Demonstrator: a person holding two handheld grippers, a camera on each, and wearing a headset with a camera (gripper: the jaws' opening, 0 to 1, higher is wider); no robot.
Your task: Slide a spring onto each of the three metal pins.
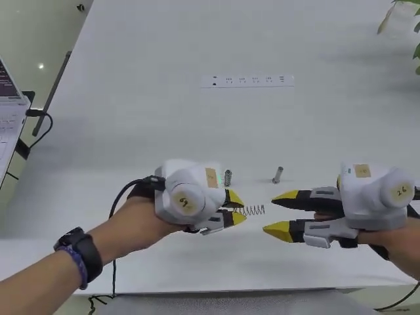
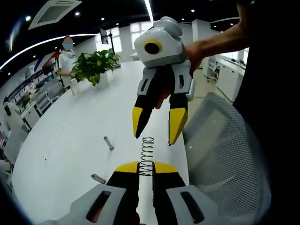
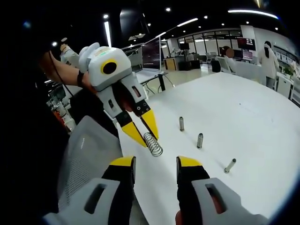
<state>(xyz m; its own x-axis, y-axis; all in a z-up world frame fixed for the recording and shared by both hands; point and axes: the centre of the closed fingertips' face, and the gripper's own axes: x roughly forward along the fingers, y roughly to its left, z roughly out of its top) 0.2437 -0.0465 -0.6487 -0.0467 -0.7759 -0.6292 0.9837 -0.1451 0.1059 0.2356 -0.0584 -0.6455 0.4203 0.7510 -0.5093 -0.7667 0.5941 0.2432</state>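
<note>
**A:** Where is the spring?

**B:** The spring (image 1: 254, 210) is pinched at one end by the left gripper (image 1: 236, 209), whose jaws are drawn in narrowly on it. The rest of the coil juts out free above the white table (image 1: 164, 118), toward the right gripper (image 1: 281, 212).

**A:** How is the right gripper set?

**B:** Its jaws are spread wide and nothing is held between them. Its tips are near the spring's free end but apart from it.

**A:** And the pins?

**B:** Three are seen on the table in the right gripper view. The far pin (image 3: 181, 123) stands upright. The middle pin (image 3: 200, 140) is upright too, and coils appear to be wound around it. The near pin (image 3: 229, 165) leans. All three are well apart from the held spring.

**A:** Can any writing be read?

**B:** Small marks are printed on the power strip (image 1: 247, 80) farther back on the table, but they are too small to be read. A tan sticker (image 1: 211, 177) is fixed on the left gripper's housing, and whether it carries text cannot be told. The screen of the laptop (image 1: 5, 82) at the left edge is too blurred to be made out.
</note>
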